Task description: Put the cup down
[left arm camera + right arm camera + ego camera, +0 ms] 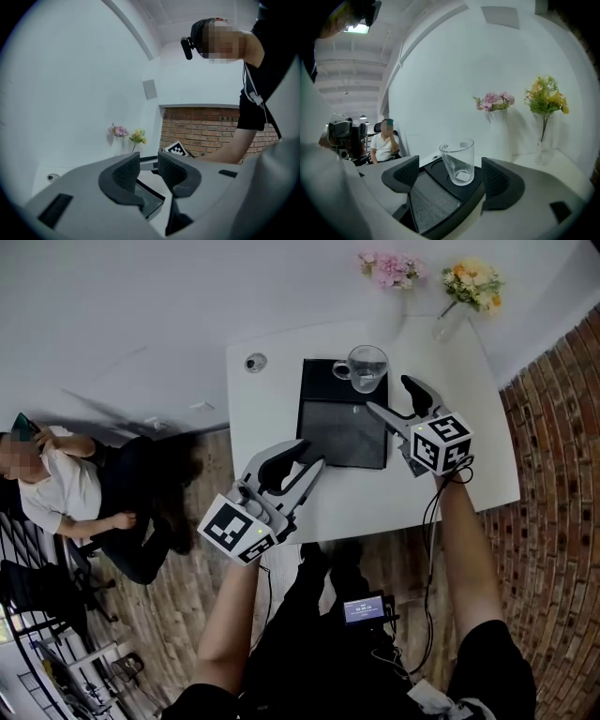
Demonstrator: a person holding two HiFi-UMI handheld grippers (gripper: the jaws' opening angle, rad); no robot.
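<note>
A clear glass cup (366, 368) (458, 161) with a handle stands upright in a round recess at the far end of the black tray (342, 427) (433, 201). My right gripper (393, 397) (451, 173) is just short of it on the near right side. Its jaws stand wide open, in line with the cup, and the pads (493, 176) are clear of the glass. My left gripper (310, 457) (149, 171) hovers over the tray's near left corner. Its jaws are only a little apart, with nothing between them.
The tray lies on a white table (267, 418). A vase of pink flowers (392, 270) (496, 102) and one of yellow flowers (473, 282) (547, 101) stand at the back. A small round object (255, 362) sits at the table's left. A person (56, 484) sits at the far left. A brick wall (562, 427) is at the right.
</note>
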